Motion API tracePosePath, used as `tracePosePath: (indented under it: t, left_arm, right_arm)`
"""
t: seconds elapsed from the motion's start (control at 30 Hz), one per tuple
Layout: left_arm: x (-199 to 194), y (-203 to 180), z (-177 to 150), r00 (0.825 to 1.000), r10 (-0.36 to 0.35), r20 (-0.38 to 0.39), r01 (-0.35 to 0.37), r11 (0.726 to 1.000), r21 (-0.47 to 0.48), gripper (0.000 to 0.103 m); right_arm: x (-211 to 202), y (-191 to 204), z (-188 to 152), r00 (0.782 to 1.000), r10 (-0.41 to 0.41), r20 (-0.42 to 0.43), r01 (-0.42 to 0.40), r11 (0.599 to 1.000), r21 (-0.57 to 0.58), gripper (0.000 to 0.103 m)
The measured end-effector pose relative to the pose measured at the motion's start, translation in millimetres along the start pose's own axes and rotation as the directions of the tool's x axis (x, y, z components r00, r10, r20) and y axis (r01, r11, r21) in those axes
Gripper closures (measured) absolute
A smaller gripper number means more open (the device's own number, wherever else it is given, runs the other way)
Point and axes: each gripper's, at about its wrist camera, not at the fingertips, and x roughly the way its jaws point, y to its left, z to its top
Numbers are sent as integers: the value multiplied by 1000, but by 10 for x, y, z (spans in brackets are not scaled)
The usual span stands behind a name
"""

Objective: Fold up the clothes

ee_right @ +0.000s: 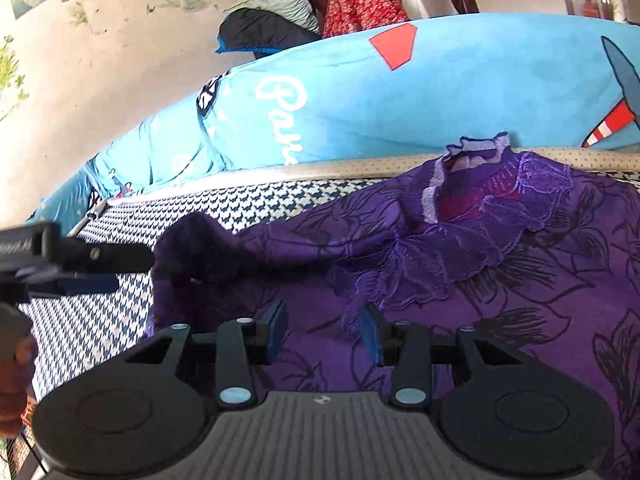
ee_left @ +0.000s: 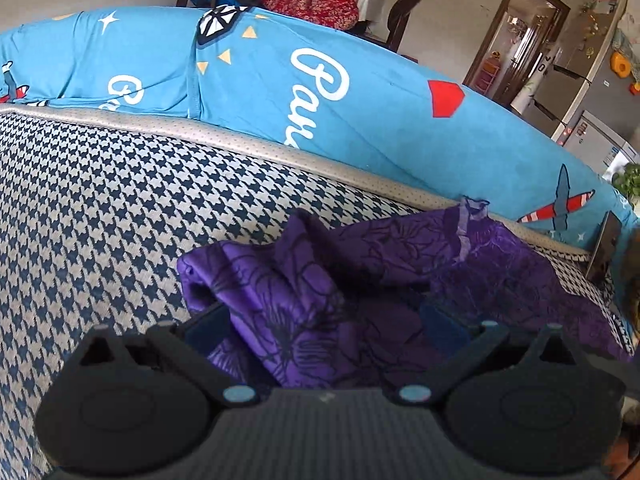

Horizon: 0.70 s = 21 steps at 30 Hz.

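A purple floral garment (ee_left: 400, 264) with a lace collar (ee_right: 472, 208) lies spread on the houndstooth bed cover (ee_left: 100, 208). In the left wrist view my left gripper (ee_left: 324, 324) has its jaws wide apart, and a bunched fold of the purple cloth rises between the blue pads (ee_left: 208, 328). The right wrist view shows that same left gripper (ee_right: 134, 272) at the garment's raised left corner (ee_right: 180, 248). My right gripper (ee_right: 322, 330) hovers over the garment's front below the lace. Its jaws stand partly apart, and no cloth is pinched between them.
A rolled blue printed quilt (ee_left: 320, 92) lies along the bed's far edge behind a beige trim (ee_left: 240, 148). Red floral and dark clothes (ee_right: 360, 4) hang on chairs beyond it. A fridge (ee_left: 580, 92) and a doorway stand at the right. A hand (ee_right: 12, 380) grips the left tool.
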Motion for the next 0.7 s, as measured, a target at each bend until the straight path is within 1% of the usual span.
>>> tracePosePath:
  t: [0.07,0.23,0.33,0.37,0.47,0.7]
  left_arm:
    - [56,-66,-35,1000,21,-10,-20,999,47,0]
    - [160,-177,-109,997,80,-14,-77,987,144,0]
    - [227,-211,-139,992,120,-21,-115,977,181,0]
    - [255,-214,-142,991,132,-25,-125,974,191,0]
    - [318,-215,-149,989,146,-37,-135,969,207,0]
    - [405,-152,-154,983,170,-62,-153,964,218,0]
  right_arm:
    - [29,-30,44,1000,-14,11,14,1000,-3,63]
    - [156,-226,121,999,44,-2,-43,987,157,63]
    - [223,-268,153,997,75,6,-74,976,203,63]
    - [252,-281,160,996,90,8,-90,971,221,63]
    - [352,-301,166,995,102,-6,-97,960,261,57]
    - [547,-396,207,992,126,-2,-116,921,373,57]
